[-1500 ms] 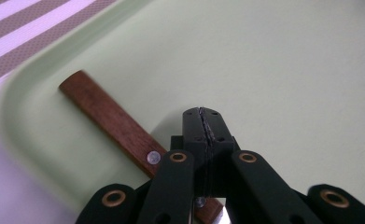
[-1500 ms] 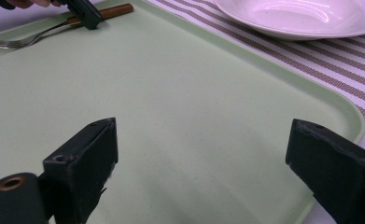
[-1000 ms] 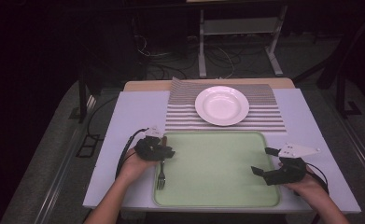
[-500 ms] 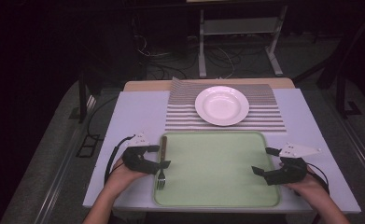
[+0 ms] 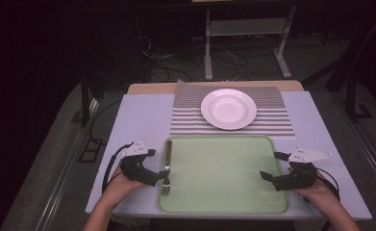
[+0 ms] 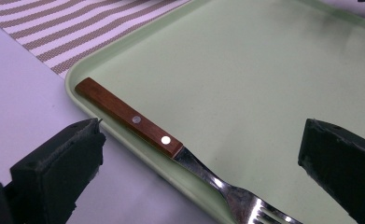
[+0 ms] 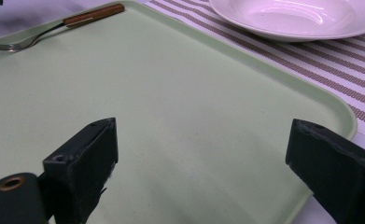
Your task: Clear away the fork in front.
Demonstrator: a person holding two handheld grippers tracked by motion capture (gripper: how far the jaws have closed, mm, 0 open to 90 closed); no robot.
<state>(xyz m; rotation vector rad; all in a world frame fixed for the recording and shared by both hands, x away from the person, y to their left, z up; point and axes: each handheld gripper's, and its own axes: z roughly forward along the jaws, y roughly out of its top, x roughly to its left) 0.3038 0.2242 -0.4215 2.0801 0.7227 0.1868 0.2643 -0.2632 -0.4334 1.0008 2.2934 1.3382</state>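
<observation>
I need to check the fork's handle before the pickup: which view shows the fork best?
The left gripper view: the fork lies close between its open claw, wooden handle and two rivets sharp, along the tray edge. The high view shows it whole but small; the right gripper view shows it far off in a corner.

Dark room, dim light – far wall lost in black. Grey floor (image 5: 320, 62) around desk (image 5: 142, 120), white top, wood edge at far side. White metal shelf frame (image 5: 245, 36) behind desk, loose cables (image 5: 161, 72) on floor beside it. Dark stand legs (image 5: 354, 96) at right – metal rail (image 5: 63, 192) along floor at left.
</observation>
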